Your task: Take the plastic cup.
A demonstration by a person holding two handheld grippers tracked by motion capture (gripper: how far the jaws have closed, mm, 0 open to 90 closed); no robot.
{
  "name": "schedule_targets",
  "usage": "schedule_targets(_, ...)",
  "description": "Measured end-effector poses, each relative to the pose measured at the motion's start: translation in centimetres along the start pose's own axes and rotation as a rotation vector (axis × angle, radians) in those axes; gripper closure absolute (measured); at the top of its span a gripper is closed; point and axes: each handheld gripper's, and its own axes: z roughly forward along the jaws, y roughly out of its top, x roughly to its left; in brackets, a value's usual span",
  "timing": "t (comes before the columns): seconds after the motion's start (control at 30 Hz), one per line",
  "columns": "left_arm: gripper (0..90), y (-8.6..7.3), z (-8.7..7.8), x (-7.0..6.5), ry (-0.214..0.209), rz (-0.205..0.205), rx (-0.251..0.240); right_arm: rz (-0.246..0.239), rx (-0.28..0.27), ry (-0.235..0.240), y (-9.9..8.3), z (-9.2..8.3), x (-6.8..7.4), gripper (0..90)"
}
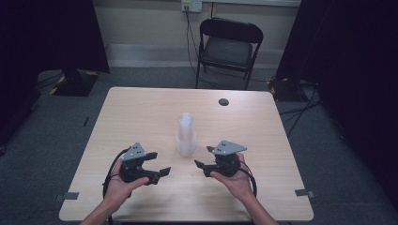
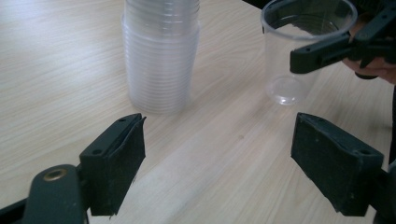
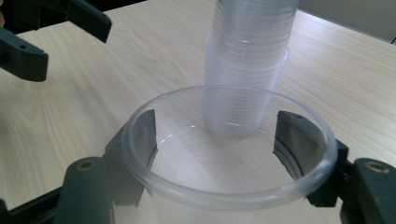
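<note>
Currently the right gripper [image 1: 205,157] holds a single clear plastic cup [image 3: 229,186], its jaws clamped on the cup wall just below the rim, one on either side. In the left gripper view the cup [image 2: 299,51] stands upright with its base on or just above the counter [image 1: 141,112]; contact cannot be confirmed. It sits near the stack of cups [image 1: 185,134], on the right gripper's side. The left gripper [image 1: 161,163] is released, jaws spread wide with nothing between them, low over the counter in front of the stack.

Orientation: the cup's long axis is vertical, mouth up, base down. The stack shares that axis and stands at the counter's middle.

Risks from this position:
- Thin, flexible wall. Excess clamping force would likely buckle the rim or crack it; too little would let the cup slip and drop.
- Proximity to the stack. A sideways sweep of either gripper could strike the tall, light stack and topple it.
- Tilt on release. If the cup is let go while off vertical or above the surface, it may tip and roll.
- Converging grippers. Both face inward; moving together invites a collision.
</note>
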Motion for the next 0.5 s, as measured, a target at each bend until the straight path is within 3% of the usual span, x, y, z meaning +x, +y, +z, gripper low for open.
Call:
schedule_targets(0.13,16.7,-0.2,0.1,0.6,0.005,-0.02,-0.001,0.025,-0.007,-0.01,0.0,-0.1,-0.5,30.7)
schedule_targets(0.27,16.7,-0.7,0.0,1.0,0.012,-0.01,0.01,0.058,-0.015,-0.036,0.0,-0.5,-1.4,30.8)
schedule_targets(0.37,16.6,-1.2,0.0,1.2,0.051,0.008,0.015,0.096,-0.023,-0.064,-0.1,-0.6,-2.3,30.8)
schedule_targets(0.4,17.0,-1.2,0.0,1.3,0.058,0.02,0.023,0.084,-0.022,-0.111,0.0,-0.7,-2.7,30.7)
schedule_targets(0.47,17.0,-1.4,0.0,1.4,0.063,0.014,0.023,0.088,-0.017,-0.134,0.1,-0.7,-3.0,30.7)
schedule_targets(0.5,16.9,-1.5,0.0,1.4,0.066,0.013,0.022,0.128,-0.041,-0.116,0.3,-0.7,-3.6,30.8)
